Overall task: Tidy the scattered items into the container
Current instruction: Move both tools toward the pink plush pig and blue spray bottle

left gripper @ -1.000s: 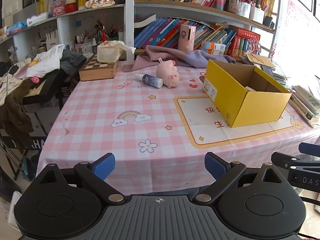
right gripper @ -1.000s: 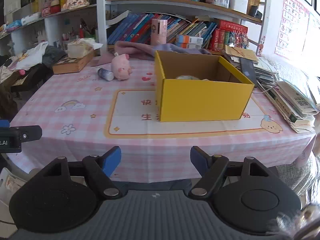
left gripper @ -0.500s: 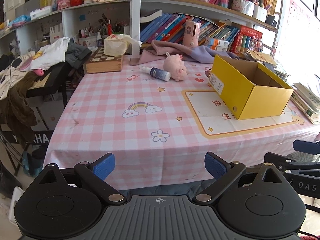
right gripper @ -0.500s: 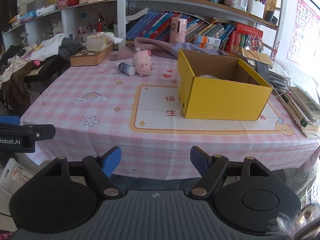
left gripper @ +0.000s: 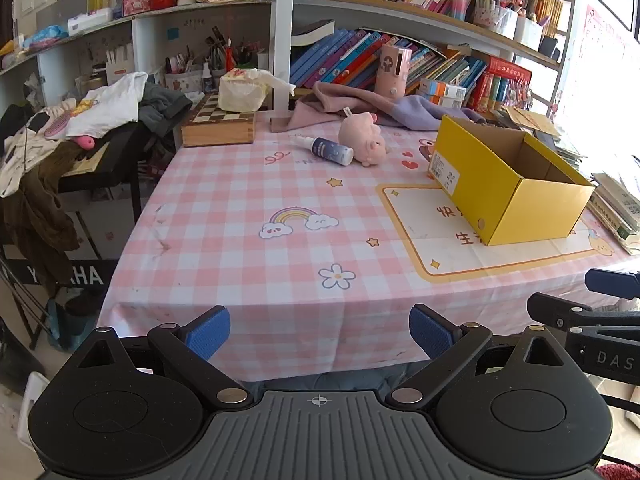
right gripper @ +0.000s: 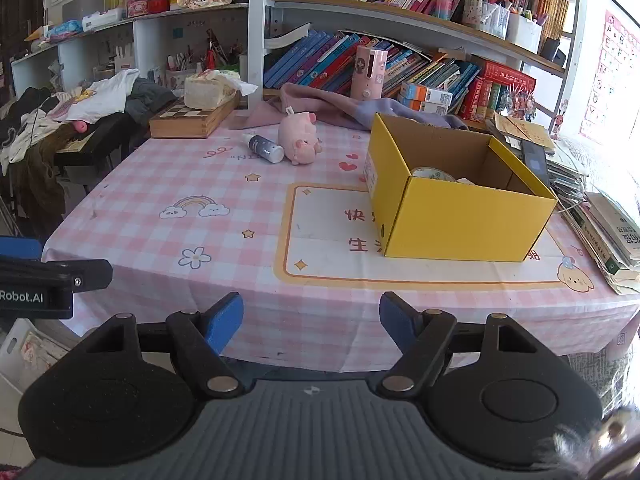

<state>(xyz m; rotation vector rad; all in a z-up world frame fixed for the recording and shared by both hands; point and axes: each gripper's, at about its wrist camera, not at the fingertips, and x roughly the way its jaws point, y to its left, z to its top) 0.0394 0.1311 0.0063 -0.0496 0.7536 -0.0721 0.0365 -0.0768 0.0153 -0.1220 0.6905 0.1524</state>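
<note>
Both the left gripper [left gripper: 319,332] and right gripper [right gripper: 311,318] stood wide apart and empty short of the counter [left gripper: 240,216], the pig toy [right gripper: 299,139] touching the spray bottle [right gripper: 265,148] at eleven o'clock of the yellow box [right gripper: 460,216].

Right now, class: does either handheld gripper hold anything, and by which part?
Nothing is held. The left gripper and the right gripper are both open and empty, short of the table.

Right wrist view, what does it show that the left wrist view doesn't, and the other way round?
Only the right wrist view looks into the box and shows a tape roll inside, plus a wall chart. Only the left wrist view shows the keyboard stand lettering. Both show the pig, the bottle, the chessboard, and both grippers, left and right, open and empty.
</note>
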